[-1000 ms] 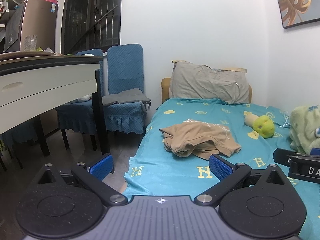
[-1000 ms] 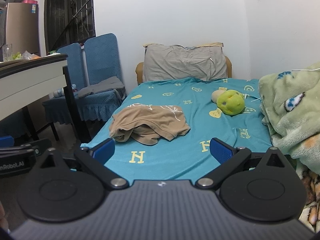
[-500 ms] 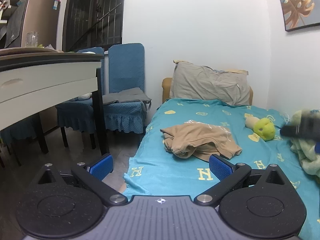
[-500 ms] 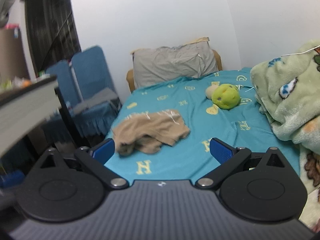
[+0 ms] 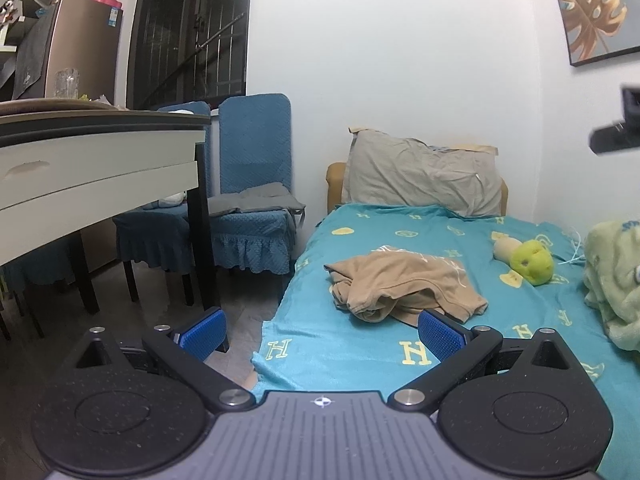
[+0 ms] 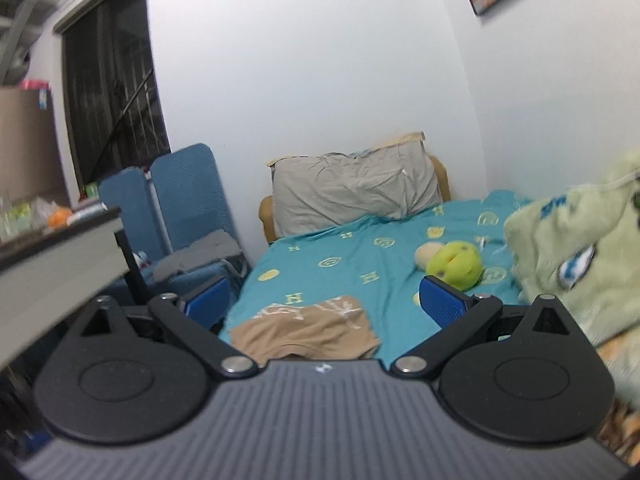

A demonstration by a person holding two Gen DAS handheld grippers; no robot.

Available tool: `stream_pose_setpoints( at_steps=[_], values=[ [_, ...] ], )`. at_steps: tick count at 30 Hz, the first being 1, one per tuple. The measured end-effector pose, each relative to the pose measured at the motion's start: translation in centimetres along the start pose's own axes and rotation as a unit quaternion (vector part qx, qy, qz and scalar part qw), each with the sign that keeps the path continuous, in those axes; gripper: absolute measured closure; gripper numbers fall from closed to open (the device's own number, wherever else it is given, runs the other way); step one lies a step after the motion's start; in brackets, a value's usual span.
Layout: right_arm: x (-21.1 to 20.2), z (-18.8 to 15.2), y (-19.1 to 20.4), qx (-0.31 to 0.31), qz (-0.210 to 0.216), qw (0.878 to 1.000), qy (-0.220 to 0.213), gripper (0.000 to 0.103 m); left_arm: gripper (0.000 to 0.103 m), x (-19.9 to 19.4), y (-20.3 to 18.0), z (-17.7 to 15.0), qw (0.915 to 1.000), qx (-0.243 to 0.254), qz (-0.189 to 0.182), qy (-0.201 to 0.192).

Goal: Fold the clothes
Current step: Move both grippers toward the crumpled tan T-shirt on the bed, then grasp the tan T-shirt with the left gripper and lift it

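Note:
A crumpled tan shirt (image 5: 400, 286) lies near the foot of a bed with a teal sheet (image 5: 360, 344). It also shows in the right wrist view (image 6: 308, 328), partly hidden behind the gripper body. My left gripper (image 5: 320, 330) is open and empty, held short of the bed's foot, apart from the shirt. My right gripper (image 6: 324, 300) is open and empty, raised above the bed and tilted. Part of the right gripper (image 5: 618, 128) shows high at the right edge of the left wrist view.
A grey pillow (image 5: 424, 178) stands at the bed's head. A green plush toy (image 5: 532, 262) and a pale green blanket (image 5: 612, 284) lie on the right side. A white table (image 5: 80, 184) and blue chairs (image 5: 248, 200) stand left of the bed.
My right gripper has risen and moved forward over the bed, tilting, so the shirt sinks low in its view. My left gripper has barely moved.

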State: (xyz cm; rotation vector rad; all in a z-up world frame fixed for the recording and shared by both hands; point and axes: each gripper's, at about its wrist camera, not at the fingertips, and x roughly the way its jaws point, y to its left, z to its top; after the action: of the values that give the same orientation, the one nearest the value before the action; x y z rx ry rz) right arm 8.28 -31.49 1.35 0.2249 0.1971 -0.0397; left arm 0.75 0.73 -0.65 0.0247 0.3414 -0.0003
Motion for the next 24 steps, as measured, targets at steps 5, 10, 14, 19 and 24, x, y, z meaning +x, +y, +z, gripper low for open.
stream_pose_setpoints(
  at_steps=[5,10,14,19,24],
  values=[
    [0.2,-1.1,-0.5,-0.082,0.017,0.996,-0.007,0.0,0.0,1.1,-0.7,-0.3,0.9998,0.016,-0.01,0.01],
    [0.5,-2.7,-2.3,-0.057,0.014,0.998,0.002,0.003,0.0,5.3,-2.9,-1.1,0.9953,0.075,-0.012,0.06],
    [0.9,-3.5,-3.6,-0.027,0.012,0.999,0.019,0.005,0.002,9.6,-4.5,-1.6,0.9878,0.126,-0.019,0.09],
    [2.3,-4.3,-5.8,0.041,-0.013,0.996,0.072,0.04,0.007,16.5,-6.3,-1.7,0.9786,0.166,-0.023,0.119],
    [4.7,-5.4,-8.5,0.13,-0.051,0.983,0.116,0.063,0.011,22.5,-7.7,-1.8,0.9743,0.199,-0.022,0.103]
  ],
)
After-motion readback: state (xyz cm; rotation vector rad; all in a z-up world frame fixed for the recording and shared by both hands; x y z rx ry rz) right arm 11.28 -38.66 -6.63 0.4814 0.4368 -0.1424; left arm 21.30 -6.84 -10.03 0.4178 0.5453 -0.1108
